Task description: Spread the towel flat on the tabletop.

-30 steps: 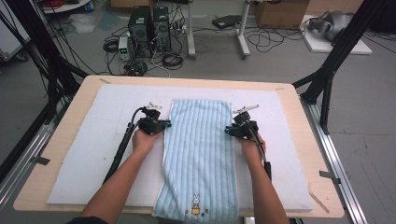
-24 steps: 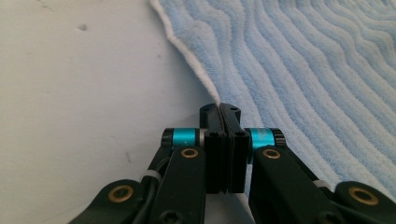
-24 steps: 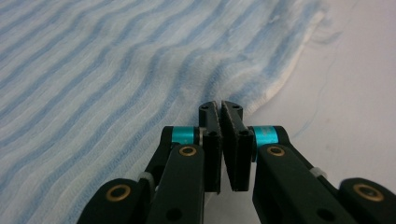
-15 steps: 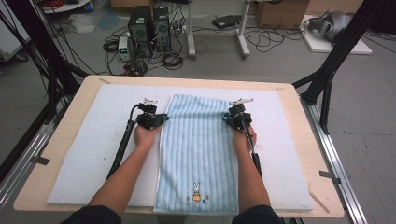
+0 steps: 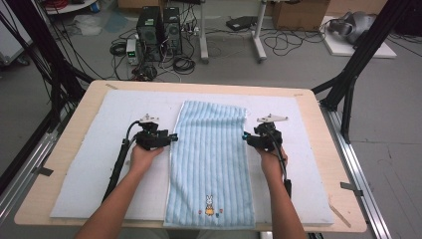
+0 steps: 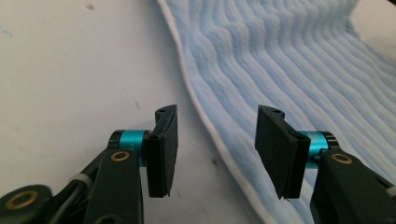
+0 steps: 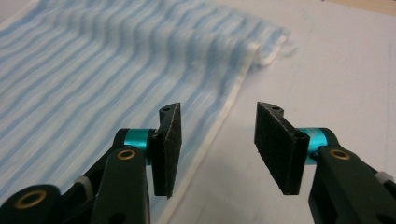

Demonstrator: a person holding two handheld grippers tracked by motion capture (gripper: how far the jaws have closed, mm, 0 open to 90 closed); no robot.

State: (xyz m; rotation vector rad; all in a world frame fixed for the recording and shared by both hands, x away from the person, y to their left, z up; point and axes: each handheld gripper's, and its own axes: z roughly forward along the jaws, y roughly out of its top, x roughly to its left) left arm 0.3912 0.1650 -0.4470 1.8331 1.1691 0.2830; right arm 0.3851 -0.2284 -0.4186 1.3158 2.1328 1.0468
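High view shows a light blue striped towel [image 5: 209,164] lying flat and lengthwise in the middle of a white mat [image 5: 89,164], which covers most of a wooden table [image 5: 64,117]. A small rabbit picture [image 5: 209,205] is printed on the towel near its end closest to the person. The left gripper [image 5: 171,137] stands just beside the left long edge of the towel, and the right gripper [image 5: 246,137] stands just beside the right long edge, both at about the same level, in the far half of the towel. In the left gripper view, the two black pads [image 6: 163,149] are apart with a clear gap; the jaws have just been opening, and the white hem of the towel [image 6: 280,60] passes on the mat below the gap, but the pads do not press on it. In the right gripper view, the pads [image 7: 168,149] are also apart and the jaws have just been opening; the towel's edge [image 7: 116,70] lies under the left pad and runs away to a slightly rumpled corner [image 7: 268,46], and nothing is gripped between the pads. Each hand holds its gripper from behind, with a black cable [image 5: 119,162] running back along the left forearm.
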